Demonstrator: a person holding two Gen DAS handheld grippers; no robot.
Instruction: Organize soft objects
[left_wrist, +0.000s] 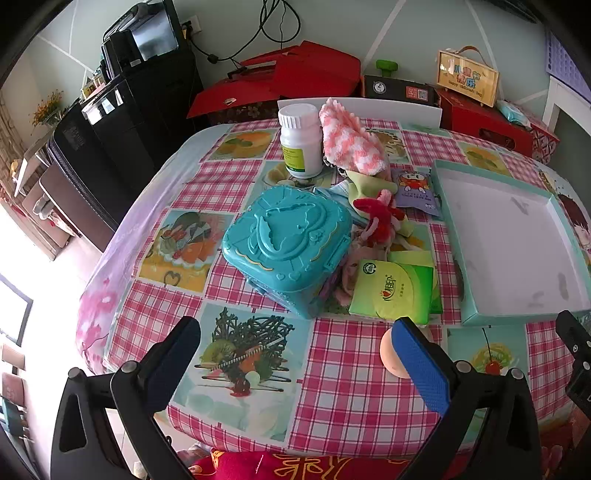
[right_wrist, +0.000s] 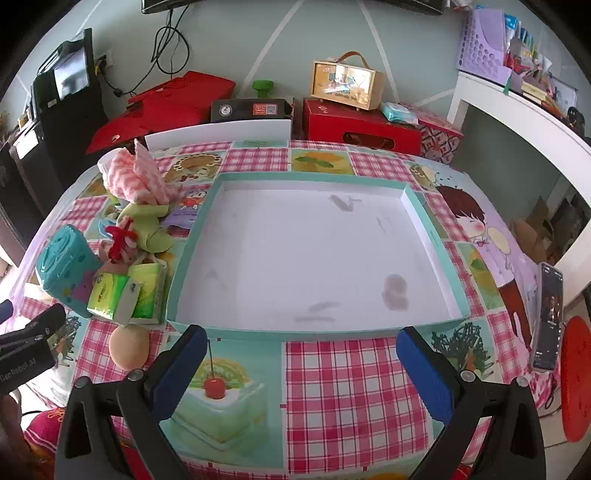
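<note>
A pink-and-white fuzzy sock (left_wrist: 349, 142) (right_wrist: 138, 177) lies at the far side of a heap with a green cloth (left_wrist: 364, 184) (right_wrist: 147, 225), a red plush toy (left_wrist: 380, 218) (right_wrist: 120, 240) and green tissue packs (left_wrist: 393, 290) (right_wrist: 122, 291). A peach sponge ball (left_wrist: 393, 352) (right_wrist: 127, 345) rests near the table's front. A shallow teal box (right_wrist: 424, 218) (left_wrist: 447, 206) with a white floor stands bare. My left gripper (left_wrist: 297, 332) hangs open over the cloth before the heap. My right gripper (right_wrist: 301, 341) is open at the box's near rim.
A teal plastic case (left_wrist: 288, 247) (right_wrist: 64, 266) and a white pill bottle (left_wrist: 301, 140) stand by the heap. A purple sachet (left_wrist: 415, 192) lies beside the box. A phone (right_wrist: 548, 317) leans at the table's right edge. Red boxes (right_wrist: 354, 123) line the back.
</note>
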